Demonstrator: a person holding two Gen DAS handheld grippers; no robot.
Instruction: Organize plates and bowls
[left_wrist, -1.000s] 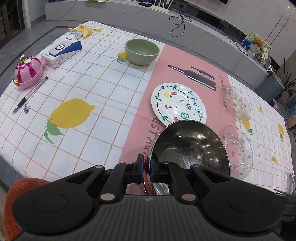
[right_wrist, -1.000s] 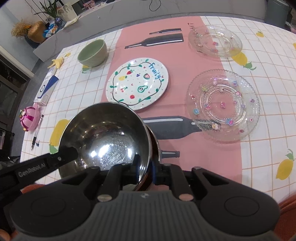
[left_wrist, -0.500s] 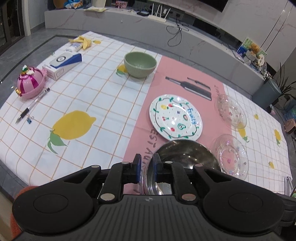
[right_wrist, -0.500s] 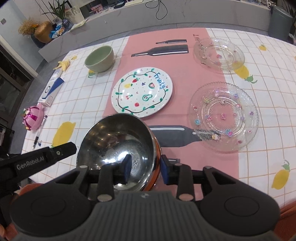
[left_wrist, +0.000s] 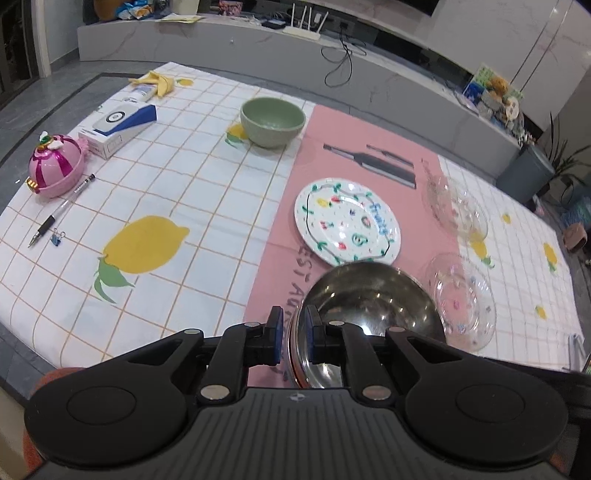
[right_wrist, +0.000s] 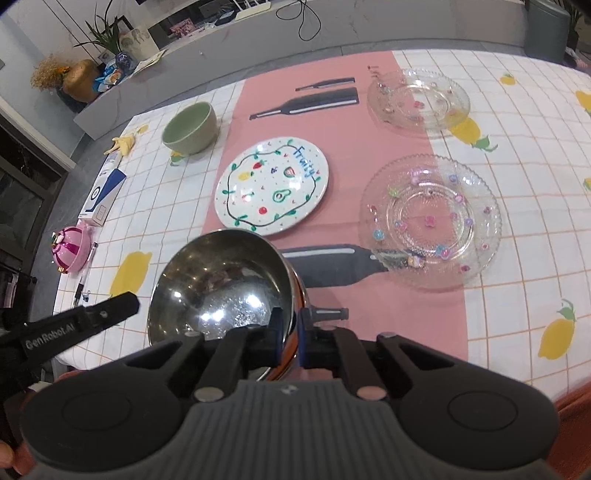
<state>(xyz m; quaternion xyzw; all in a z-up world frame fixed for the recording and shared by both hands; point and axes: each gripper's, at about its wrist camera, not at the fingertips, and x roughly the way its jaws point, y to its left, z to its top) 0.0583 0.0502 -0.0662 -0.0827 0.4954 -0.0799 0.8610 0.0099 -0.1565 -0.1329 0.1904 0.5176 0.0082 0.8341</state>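
Left wrist view: the left gripper (left_wrist: 293, 334) has its jaws narrow across the near rim of the steel bowl (left_wrist: 373, 299); the inner pad lies against the rim, while a slim gap shows at the outer pad. The bowl sits at the near edge of the pink runner (left_wrist: 354, 177), just before the painted plate (left_wrist: 347, 221), with the green bowl (left_wrist: 272, 121) far behind and two glass plates (left_wrist: 465, 299) to the right.

Right wrist view: the right gripper (right_wrist: 287, 334) has just closed, its pads pinching the steel bowl's right rim. The left gripper's finger (right_wrist: 88, 321) reaches toward the bowl's left side.
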